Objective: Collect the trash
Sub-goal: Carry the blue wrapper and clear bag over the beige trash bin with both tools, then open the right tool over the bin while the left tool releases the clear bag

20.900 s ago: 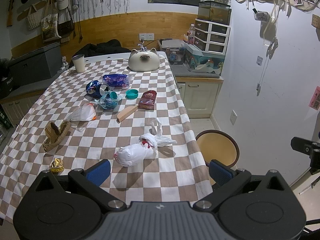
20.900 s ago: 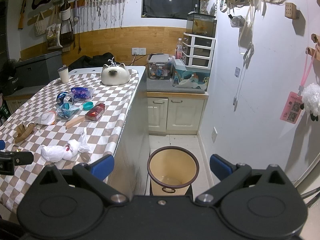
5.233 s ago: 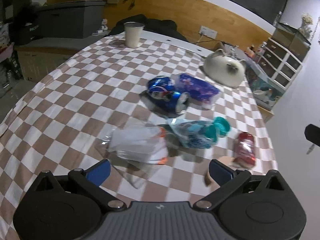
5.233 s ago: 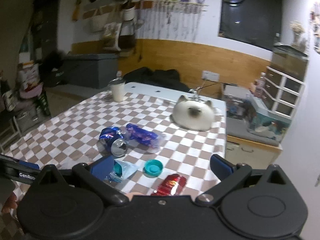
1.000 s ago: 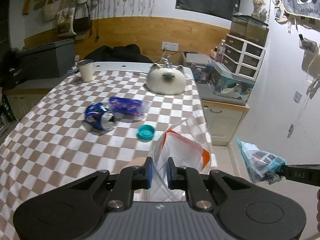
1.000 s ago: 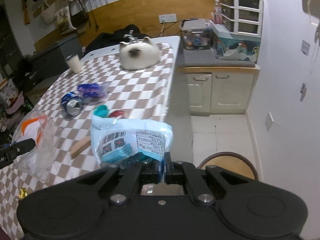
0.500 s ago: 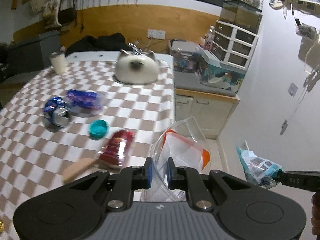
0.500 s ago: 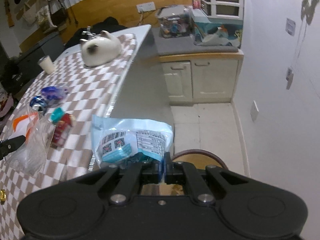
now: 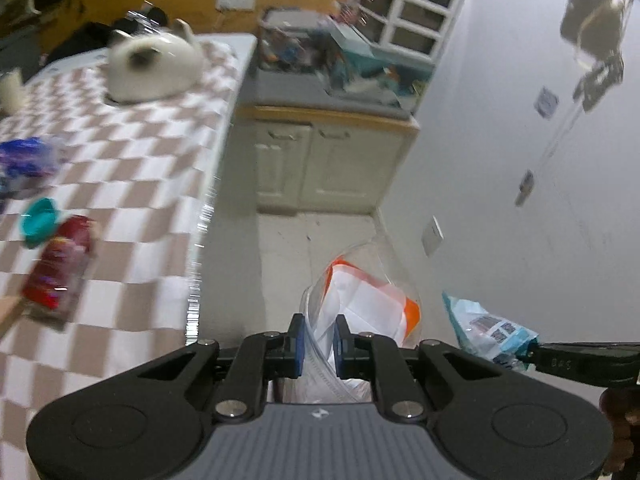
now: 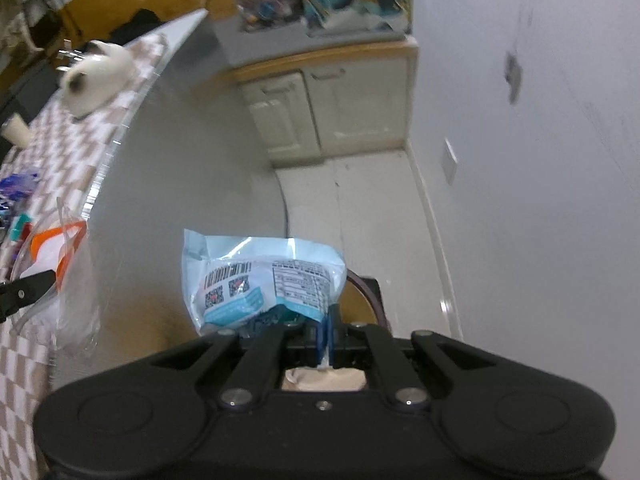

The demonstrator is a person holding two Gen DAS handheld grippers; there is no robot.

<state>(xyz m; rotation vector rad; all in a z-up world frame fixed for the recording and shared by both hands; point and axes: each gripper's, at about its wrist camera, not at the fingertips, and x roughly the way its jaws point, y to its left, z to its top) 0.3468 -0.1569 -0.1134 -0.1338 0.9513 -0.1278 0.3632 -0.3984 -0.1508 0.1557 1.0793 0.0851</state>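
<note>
My left gripper [image 9: 318,338] is shut on a clear plastic bag [image 9: 368,300] with white paper and an orange strip inside; it hangs past the table's edge, over the floor. My right gripper [image 10: 326,334] is shut on the edge of a light blue snack wrapper [image 10: 260,280] printed with barcodes. That wrapper [image 9: 488,330] also shows at the right of the left wrist view, and the plastic bag [image 10: 60,280] at the left of the right wrist view. Behind the wrapper, a dark-rimmed bin [image 10: 368,292] on the floor is partly hidden.
The checkered table [image 9: 120,184] carries a red packet [image 9: 56,264], a teal cap [image 9: 38,222], a purple wrapper [image 9: 24,160] and a white cat-shaped pot [image 9: 152,68]. A cream cabinet [image 9: 320,164] stands against the far wall, with pale floor [image 10: 372,208] before it.
Both grippers have moved rightward off the table and tipped downward, each keeping its trash. The table has slid to the left of both views; floor and bin now lie below.
</note>
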